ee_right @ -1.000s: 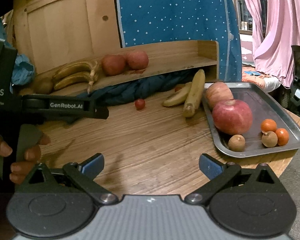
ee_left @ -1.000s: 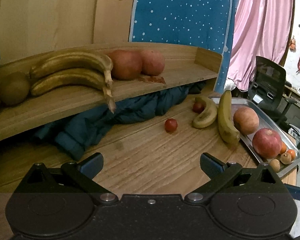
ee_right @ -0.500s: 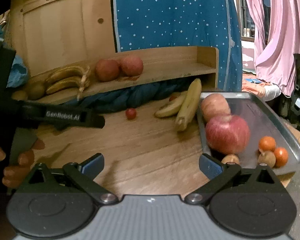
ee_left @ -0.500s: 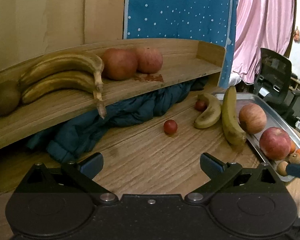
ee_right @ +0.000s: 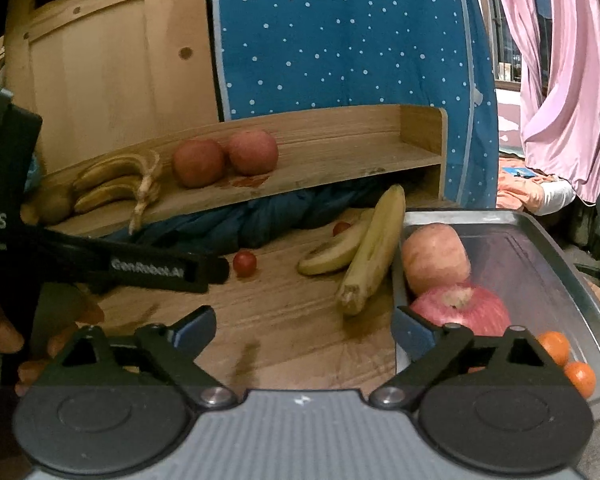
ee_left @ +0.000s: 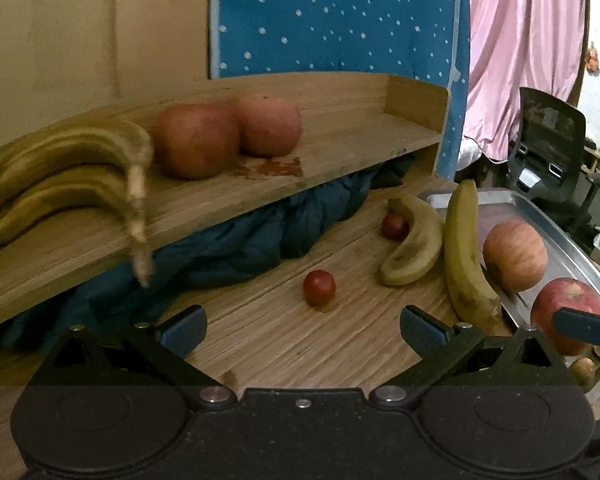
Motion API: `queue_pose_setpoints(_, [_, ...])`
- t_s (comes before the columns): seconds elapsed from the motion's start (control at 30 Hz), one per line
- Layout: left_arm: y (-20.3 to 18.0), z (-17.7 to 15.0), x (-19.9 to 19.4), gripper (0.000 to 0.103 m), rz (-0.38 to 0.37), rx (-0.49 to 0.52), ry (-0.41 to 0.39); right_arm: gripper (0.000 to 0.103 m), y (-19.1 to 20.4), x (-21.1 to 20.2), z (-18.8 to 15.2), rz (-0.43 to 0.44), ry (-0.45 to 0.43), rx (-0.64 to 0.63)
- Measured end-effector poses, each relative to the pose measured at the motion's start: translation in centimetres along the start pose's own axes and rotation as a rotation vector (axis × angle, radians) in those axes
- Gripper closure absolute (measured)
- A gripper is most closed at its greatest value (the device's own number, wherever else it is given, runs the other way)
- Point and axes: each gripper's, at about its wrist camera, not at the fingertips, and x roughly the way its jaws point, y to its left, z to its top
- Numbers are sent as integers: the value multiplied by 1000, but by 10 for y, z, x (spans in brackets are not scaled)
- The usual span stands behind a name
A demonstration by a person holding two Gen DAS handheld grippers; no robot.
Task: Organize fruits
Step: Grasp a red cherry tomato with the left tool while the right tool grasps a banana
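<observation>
My left gripper is open above the wooden table, and a cherry tomato lies just beyond its empty fingertips. Two bananas rest beside a metal tray that holds two apples. The wooden shelf carries two apples and a bunch of bananas. My right gripper hangs at the tray's near left corner. Its jaws are closing with nothing between them. The red apple sits just past its right finger. Small oranges lie further right.
A dark blue cloth is bunched under the shelf. A second cherry tomato lies behind the curved banana. The left gripper's body and a person's hand fill the left of the right wrist view. An office chair stands beyond the tray.
Both grippers have moved right, toward the tray. The red apple now sits right at my right gripper's right finger, and the small brown fruits are hidden behind it. The tomato is nearer my left gripper.
</observation>
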Motion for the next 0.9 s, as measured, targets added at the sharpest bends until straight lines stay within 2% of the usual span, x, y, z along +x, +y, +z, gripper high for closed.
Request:
queue_pose_setpoints(0.13, [2, 4, 16, 2, -4, 7, 12, 14, 3, 15, 5, -8, 17, -16])
queue_pose_setpoints(0.27, [4, 10, 29, 6, -8, 13, 19, 19, 10, 31, 9, -69, 46, -45])
queue_pose_setpoints(0.5, [3, 13, 41, 18, -36, 33, 26, 25, 15, 54, 11, -155, 87, -81])
queue_pose_setpoints(0.57, [2, 13, 43, 21, -44, 38, 29, 29, 16, 57, 12, -165, 92, -89])
queue_pose_setpoints(0.67, [0, 14, 46, 28, -55, 41, 34, 34, 18, 62, 13, -188, 101, -118])
queue_pose_setpoints(0.83, [-2, 12, 52, 46, -67, 44, 47, 41, 23, 70, 14, -232, 119, -174])
queue_pose_setpoints(0.9, [-3, 12, 55, 49, -71, 44, 53, 44, 24, 74, 12, -245, 128, -191])
